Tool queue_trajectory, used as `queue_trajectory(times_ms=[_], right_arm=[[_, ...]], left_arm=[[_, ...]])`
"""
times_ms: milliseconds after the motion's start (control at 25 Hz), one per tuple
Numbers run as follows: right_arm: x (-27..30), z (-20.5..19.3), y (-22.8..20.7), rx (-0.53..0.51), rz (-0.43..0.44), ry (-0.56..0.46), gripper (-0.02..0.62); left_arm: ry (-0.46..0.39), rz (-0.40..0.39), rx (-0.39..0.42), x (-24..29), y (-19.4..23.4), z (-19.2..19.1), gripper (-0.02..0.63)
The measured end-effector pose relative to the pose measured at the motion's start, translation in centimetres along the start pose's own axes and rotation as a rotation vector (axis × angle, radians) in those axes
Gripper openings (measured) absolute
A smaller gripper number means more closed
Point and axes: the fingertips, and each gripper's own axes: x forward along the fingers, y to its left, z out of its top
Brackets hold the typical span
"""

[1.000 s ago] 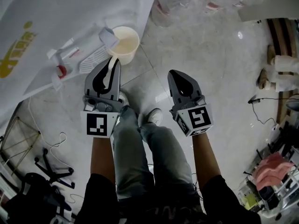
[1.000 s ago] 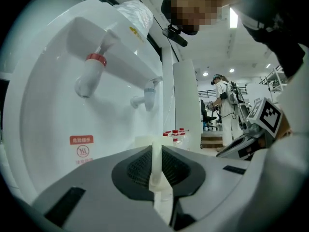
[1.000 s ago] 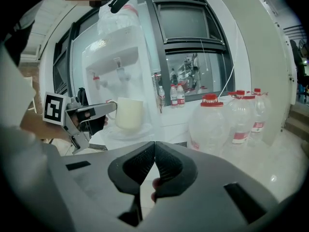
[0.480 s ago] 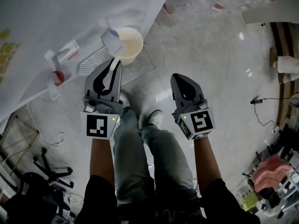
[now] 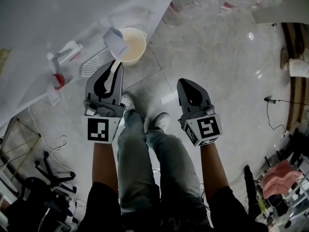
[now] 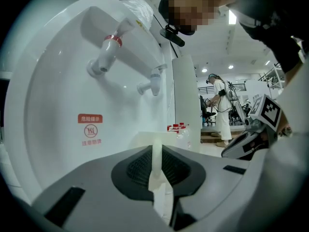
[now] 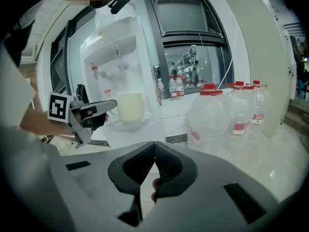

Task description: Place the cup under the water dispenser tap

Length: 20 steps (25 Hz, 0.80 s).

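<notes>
Cup (image 5: 131, 46): upper left of frame, barely shifted over the last second, left rim under the blue tap (image 5: 115, 38); placement judged nearly complete, release pending. Left gripper (image 5: 115, 64): clamped on the cup's thin white side strip. Right gripper (image 5: 186, 83): closed, empty

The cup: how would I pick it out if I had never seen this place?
Start at the big white water dispenser in the head view's upper left. Just below its pale tap is a round, cream plastic cup, pinched by the left gripper's jaws. Nearby containers are clear red-capped bottles; this alone is cream and open-topped.
</notes>
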Motion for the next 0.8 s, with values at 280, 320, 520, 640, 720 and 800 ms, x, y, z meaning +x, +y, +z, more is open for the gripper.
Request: queue_trajectory(times_ms=[280, 320, 520, 640, 720, 800], right_arm=[[-0.1, 0.0, -0.1, -0.007, 0.002, 0.017, 0.015], [-0.2, -0.1, -0.1, -0.004, 0.001, 0.018, 0.015], [-0.4, 0.0, -0.1, 0.005, -0.008, 0.01, 0.015], [-0.2, -0.2, 0.0, 0.008, -0.007, 0.016, 0.015], [-0.2, -0.2, 0.0, 0.009, -0.007, 0.015, 0.015], [-0.2, -0.3, 0.1, 0.006, -0.006, 0.022, 0.015]], left_arm=[[0.018, 0.007, 0.003, 0.0, 0.3, -0.3, 0.048], [0.021, 0.006, 0.001, 0.0, 0.3, -0.4, 0.048], [0.035, -0.004, -0.018, -0.1, 0.4, -0.8, 0.049], [0.032, 0.002, -0.036, -0.2, 0.6, -1.0, 0.055], [0.034, 0.002, -0.04, -0.2, 0.7, -1.2, 0.057], [0.042, 0.001, -0.036, -0.2, 0.7, -1.3, 0.06]])
